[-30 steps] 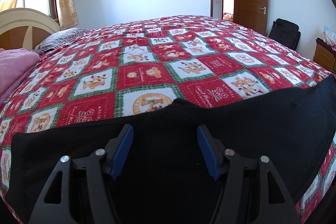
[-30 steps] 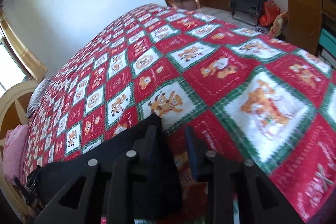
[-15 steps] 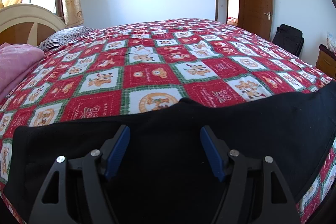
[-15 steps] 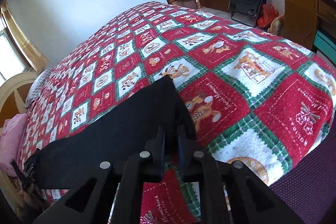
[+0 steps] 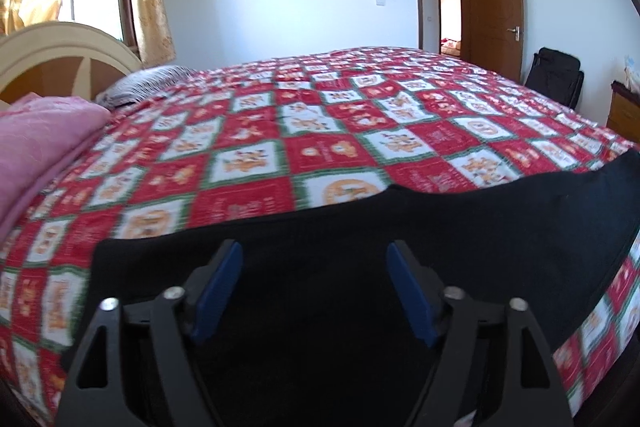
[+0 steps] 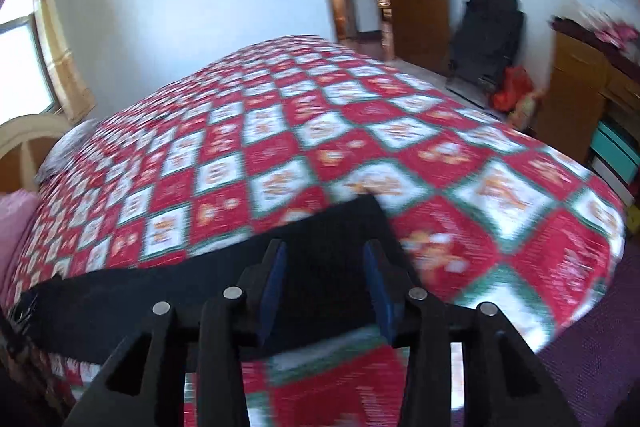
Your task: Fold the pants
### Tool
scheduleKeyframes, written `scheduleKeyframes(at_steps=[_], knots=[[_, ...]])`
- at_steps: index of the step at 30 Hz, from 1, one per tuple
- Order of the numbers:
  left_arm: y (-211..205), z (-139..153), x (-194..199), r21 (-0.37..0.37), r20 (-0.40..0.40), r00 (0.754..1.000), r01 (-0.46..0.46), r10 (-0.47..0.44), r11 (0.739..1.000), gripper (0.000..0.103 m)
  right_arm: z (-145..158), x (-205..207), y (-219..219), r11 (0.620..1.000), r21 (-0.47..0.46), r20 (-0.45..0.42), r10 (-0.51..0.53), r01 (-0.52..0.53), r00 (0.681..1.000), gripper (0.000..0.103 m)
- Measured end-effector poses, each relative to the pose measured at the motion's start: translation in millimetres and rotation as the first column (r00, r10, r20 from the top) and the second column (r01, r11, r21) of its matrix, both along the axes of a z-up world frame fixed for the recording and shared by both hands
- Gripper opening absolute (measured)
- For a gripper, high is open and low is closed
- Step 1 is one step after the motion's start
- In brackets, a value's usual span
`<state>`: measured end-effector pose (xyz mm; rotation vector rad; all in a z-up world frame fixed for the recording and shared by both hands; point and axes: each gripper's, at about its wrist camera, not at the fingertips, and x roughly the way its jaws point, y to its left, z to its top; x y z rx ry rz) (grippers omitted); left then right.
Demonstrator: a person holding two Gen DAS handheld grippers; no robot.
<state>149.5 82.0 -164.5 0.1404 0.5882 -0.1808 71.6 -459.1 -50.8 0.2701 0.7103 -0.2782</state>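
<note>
The black pants (image 5: 400, 247) lie flat in a long band along the near edge of the bed (image 5: 320, 131), on its red, white and green checked cover (image 6: 360, 131).

In the left wrist view the left tool (image 5: 314, 267) hovers over the pants with its two blue-padded fingers (image 5: 218, 287) spread wide apart and nothing between them but the dark cloth lying underneath. The pants stretch from just left of the tool away toward the right, where their far end reaches the bed's right edge. Their upper hem shows a small peak just right of the tool's middle.

In the right wrist view (blurred) the right tool (image 6: 324, 267) is also open, its fingers parted over one end of the pants (image 6: 200, 291). That end's corner sits just ahead of the fingertips, and the rest of the cloth runs off to the left along the near edge. Whether either tool touches the fabric cannot be told.

A folded pink blanket (image 5: 36, 147) rests at the bed's left end near the headboard (image 5: 60, 47). A black bag (image 6: 488, 39) stands on the floor beyond the bed's far right corner, near a wooden door (image 5: 496, 7).
</note>
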Motion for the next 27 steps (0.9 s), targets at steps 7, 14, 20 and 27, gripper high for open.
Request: scheduleKeyframes(at_steps=[7,14,20,27], knots=[[26.9,-21.0,1.1,-0.001,-0.057,0.997,-0.054,0.054,0.999,0.086,-44.0,70.8,135.4,0.867,0.177,-0.03,0.478,-0.466,0.878,0.043],[50.0,-26.2,0.9,-0.078,-0.061,0.996,-0.074,0.069,0.994,0.094,-95.3,117.7,186.2,0.866,0.209,-0.195,0.492,-0.454,0.848,0.043],[51.0,-30.7,-3.3,-0.08,-0.026,0.997,-0.072,0.07,0.994,0.095,-73.2,125.1,183.9,0.835,0.283,-0.064,0.506,-0.471,0.86,0.042],[51.0,-30.9,-3.1,-0.081,-0.019,0.997,-0.071,0.07,0.994,0.097,-89.3,176.0,220.1,0.839,0.018,-0.271,0.527,-0.543,0.805,0.041]])
